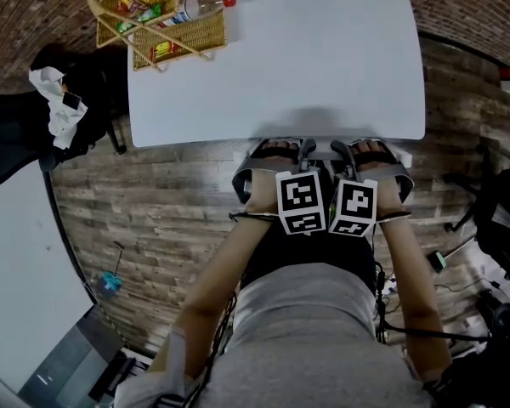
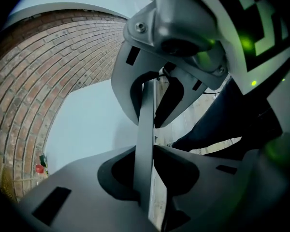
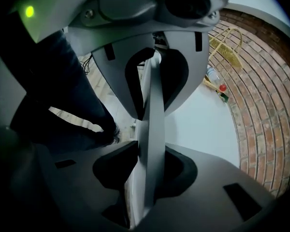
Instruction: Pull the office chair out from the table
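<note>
The office chair's grey backrest [image 1: 253,170] is tucked against the near edge of the white table [image 1: 323,66]. Both grippers point steeply down on its top rim, side by side. My left gripper [image 1: 306,154] is shut on the rim, which shows as a thin grey strip [image 2: 145,110] pinched between its jaws in the left gripper view. My right gripper [image 1: 344,154] grips the same rim [image 3: 156,95] just to the right, jaws pressed on both faces. The seat is hidden under the person's arms and body.
A wicker basket [image 1: 202,31] with snacks and a bottle [image 1: 206,7] stands on the table's far left corner. A black chair [image 1: 25,130] with a white cloth is on the left, another black chair [image 1: 503,215] on the right. Cables lie on the wooden floor [image 1: 153,219].
</note>
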`<state>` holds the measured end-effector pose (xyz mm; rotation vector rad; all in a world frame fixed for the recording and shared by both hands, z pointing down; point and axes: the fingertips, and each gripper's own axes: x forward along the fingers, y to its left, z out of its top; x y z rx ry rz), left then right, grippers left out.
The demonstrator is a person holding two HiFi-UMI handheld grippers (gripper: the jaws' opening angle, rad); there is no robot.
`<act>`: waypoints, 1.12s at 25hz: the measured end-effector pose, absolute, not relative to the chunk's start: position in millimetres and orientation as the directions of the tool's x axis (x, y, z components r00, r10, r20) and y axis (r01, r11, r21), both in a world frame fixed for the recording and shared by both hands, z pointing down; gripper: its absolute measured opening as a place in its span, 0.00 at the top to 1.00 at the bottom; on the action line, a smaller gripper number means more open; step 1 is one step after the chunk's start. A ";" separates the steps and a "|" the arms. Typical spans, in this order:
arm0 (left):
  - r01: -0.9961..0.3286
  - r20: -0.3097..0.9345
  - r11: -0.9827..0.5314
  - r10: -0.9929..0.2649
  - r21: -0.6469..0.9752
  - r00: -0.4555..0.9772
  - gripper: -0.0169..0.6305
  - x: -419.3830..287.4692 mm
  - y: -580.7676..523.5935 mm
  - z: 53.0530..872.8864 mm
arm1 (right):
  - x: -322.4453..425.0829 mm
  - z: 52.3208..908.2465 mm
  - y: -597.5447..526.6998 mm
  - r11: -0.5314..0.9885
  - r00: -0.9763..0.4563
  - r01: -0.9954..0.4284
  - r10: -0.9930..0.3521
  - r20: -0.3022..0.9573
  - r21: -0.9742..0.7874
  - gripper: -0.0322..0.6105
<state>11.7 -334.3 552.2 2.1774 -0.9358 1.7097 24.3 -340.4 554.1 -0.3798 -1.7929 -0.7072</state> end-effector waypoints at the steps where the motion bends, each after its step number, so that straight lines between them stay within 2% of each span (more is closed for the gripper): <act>1: -0.601 0.930 -0.772 -0.346 -0.207 0.123 0.83 11.2 -334.2 552.2 | 26.2 556.4 -341.6 0.767 -0.328 0.578 -0.094 0.940 0.278 0.78; 13: -0.628 0.940 -0.759 -0.317 -0.171 0.128 0.84 17.7 -329.6 551.1 | 31.8 552.7 -339.2 0.797 -0.322 0.556 -0.054 0.945 0.235 0.80; 28: -0.688 0.956 -0.714 -0.275 -0.130 0.105 0.84 53.7 -268.1 551.6 | 62.1 545.8 -274.6 0.798 -0.321 0.577 0.029 0.947 0.171 0.81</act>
